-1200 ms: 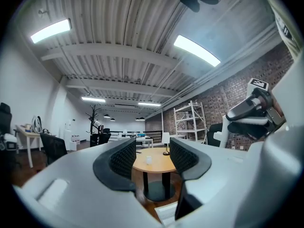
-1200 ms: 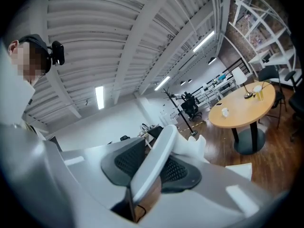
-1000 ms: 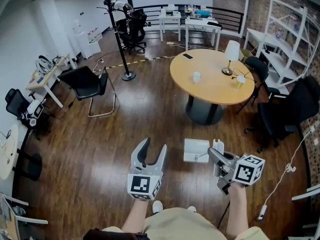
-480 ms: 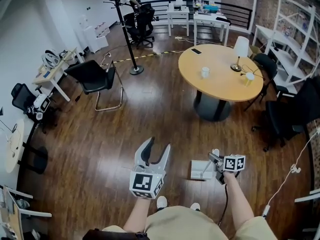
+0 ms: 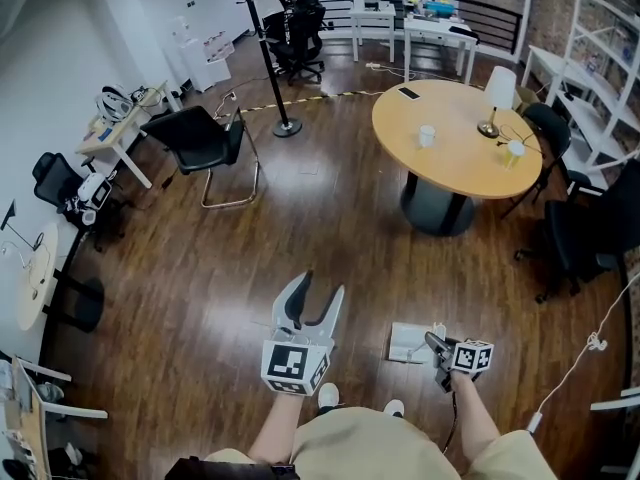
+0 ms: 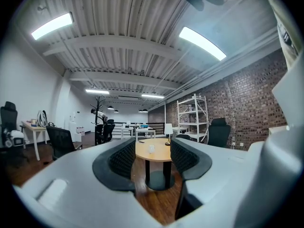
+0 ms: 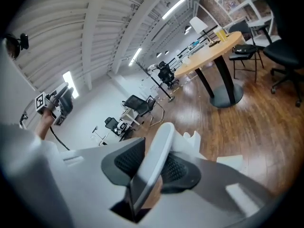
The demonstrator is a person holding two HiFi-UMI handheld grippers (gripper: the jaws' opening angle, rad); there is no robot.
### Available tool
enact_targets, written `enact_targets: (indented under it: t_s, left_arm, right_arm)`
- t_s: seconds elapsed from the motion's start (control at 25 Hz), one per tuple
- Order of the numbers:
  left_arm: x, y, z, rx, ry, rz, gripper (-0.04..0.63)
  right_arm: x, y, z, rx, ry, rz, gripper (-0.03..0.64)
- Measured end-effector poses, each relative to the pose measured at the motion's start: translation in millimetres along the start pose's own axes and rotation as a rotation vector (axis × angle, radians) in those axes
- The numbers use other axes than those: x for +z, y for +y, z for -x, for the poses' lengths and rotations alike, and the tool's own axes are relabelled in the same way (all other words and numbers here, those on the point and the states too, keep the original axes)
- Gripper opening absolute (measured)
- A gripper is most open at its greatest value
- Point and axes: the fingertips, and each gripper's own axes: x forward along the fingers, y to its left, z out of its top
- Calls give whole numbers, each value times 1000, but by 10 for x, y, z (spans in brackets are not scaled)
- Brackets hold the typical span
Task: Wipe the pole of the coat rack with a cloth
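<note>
Between R gripper (image 7: 159,158) pads: white strip (image 7: 163,133) clamped, clear only in R gripper view. Head view: L gripper (image 5: 316,290) jaws apart.

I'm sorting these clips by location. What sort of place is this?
Probably an open-plan office: a round table in the middle of a wood floor, black office chairs scattered about, and white desks along the walls.
</note>
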Motion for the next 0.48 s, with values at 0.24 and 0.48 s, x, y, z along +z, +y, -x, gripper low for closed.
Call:
enact_targets:
  t_s: [0.24,0.48]
  left_arm:
    - [-9,35,-3,9,-4,-2,207]
    - [-33,-108,-34,-25,-8,0,206]
  right_arm:
    - [-247,58,57,-7,16,-7,95]
    - [-351,61,186,-34,36,49,206]
